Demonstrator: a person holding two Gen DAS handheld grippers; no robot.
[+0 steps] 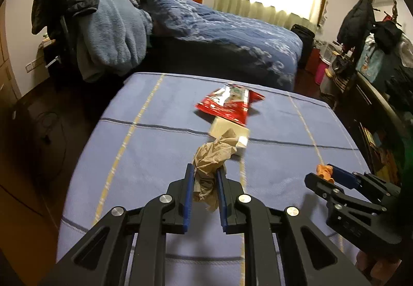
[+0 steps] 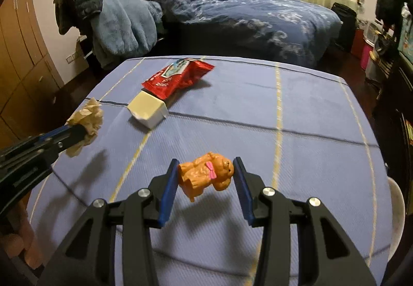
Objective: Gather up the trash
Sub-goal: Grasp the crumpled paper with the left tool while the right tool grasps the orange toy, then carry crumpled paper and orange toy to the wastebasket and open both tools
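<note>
Two items are gripped, paper wad (image 1: 210, 159) in left jaws, toy dog (image 2: 206, 172) in right; wrapper (image 2: 178, 78) and box (image 2: 148, 110) remain on the bench (image 2: 284, 110).

No legible txt anywhere. Red snack bag (image 2: 178, 78), far ahead of the right tongs & a bit left, has white print + a pic panel on its face, but too blurred/small to read. No other labels, nos. or signs.

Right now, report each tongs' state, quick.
Left tongs: shut on the crumpled brown paper.
Right tongs: shut on the orange toy dog.
</note>
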